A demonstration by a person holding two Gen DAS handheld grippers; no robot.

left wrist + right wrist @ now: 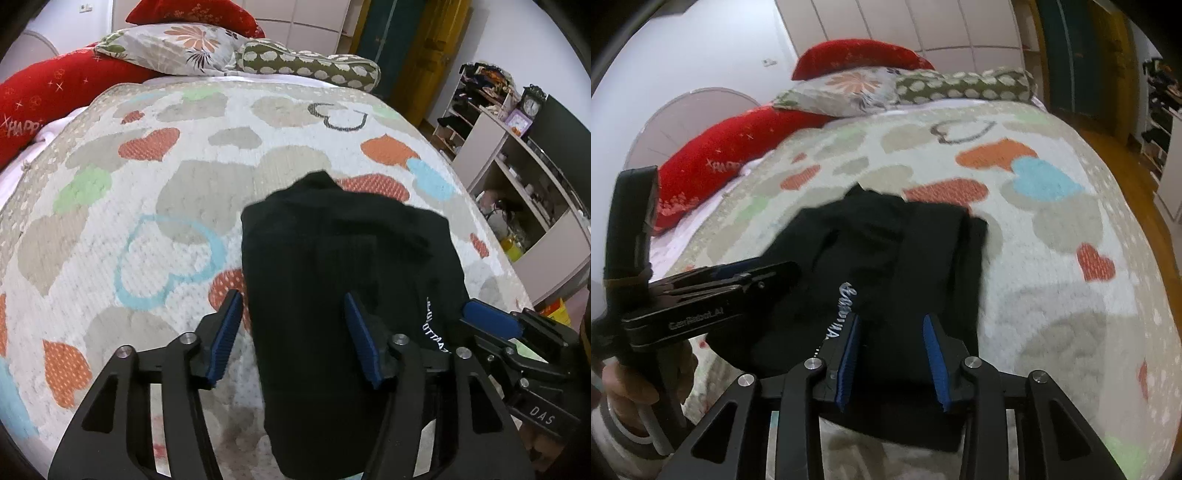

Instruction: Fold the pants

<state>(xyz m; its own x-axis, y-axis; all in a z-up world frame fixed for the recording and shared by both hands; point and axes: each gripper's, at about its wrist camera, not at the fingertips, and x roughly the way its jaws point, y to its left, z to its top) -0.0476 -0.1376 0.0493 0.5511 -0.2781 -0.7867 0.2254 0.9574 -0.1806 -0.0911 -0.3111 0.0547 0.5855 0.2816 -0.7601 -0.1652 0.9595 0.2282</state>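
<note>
Bed (110, 229) with heart-print quilt fills frame; shelves (509, 158) at right edge, pillows (177, 48) across top. Black pants (332, 280) folded, lower centre on quilt. Left tongs (295, 332) spread wide over pants, gripping nothing; right tongs (894, 354) likewise parted, empty.

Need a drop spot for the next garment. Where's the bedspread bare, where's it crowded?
Bare bedspread left of the black pants, and between the pants and the pillows. Also right of the pants toward the bed edge. Crowded near both grippers and along the pillows.
</note>
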